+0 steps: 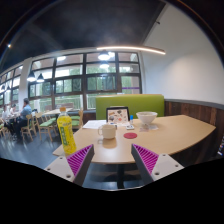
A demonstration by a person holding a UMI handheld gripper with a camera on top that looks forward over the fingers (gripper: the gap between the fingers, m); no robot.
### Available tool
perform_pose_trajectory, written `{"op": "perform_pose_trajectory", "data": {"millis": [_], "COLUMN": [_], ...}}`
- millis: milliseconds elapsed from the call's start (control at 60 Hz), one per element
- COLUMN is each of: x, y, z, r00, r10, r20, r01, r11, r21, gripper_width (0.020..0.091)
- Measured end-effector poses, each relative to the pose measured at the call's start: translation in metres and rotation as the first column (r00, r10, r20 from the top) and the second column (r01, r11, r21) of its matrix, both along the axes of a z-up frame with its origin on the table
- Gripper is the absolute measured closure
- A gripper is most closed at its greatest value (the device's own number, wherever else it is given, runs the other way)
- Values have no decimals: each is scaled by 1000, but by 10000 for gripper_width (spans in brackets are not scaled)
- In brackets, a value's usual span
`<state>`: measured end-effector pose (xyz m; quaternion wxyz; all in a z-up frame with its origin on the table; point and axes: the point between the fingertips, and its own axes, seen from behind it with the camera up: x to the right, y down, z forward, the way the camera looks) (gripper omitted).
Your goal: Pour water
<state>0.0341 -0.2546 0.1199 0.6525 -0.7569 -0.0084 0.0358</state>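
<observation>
A yellow bottle (66, 133) with a green cap stands upright near the left end of a light wooden table (170, 133). To its right on the table sits a white cup (107, 130). My gripper (112, 160) is well short of the table, its two fingers spread wide apart. The magenta pads (79, 160) have nothing between them, only the table's near edge and the dark floor. The bottle stands beyond the left finger, the cup ahead between the two fingers.
On the table also lie a red coaster (130, 135), a white bowl (147, 118), and an open laptop (118, 114) at the back. A green sofa (130, 103) stands behind the table. Wooden chairs (30, 125) and a seated person (25, 108) fill the left side.
</observation>
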Motion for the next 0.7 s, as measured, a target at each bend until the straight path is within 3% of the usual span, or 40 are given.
{"op": "perform_pose_trajectory", "data": {"millis": [333,617,700], "x": [-58,-181,-216], "y": [7,79,104], "z": [-7,-11,-10], "r00": [994,975,979], "r10": [103,223,204], "r20": [20,10,31], "r01": [-103,-223,-204], "r11": [995,975,979], "r21": [-10,12,10], "gripper_width": [273,274,282]}}
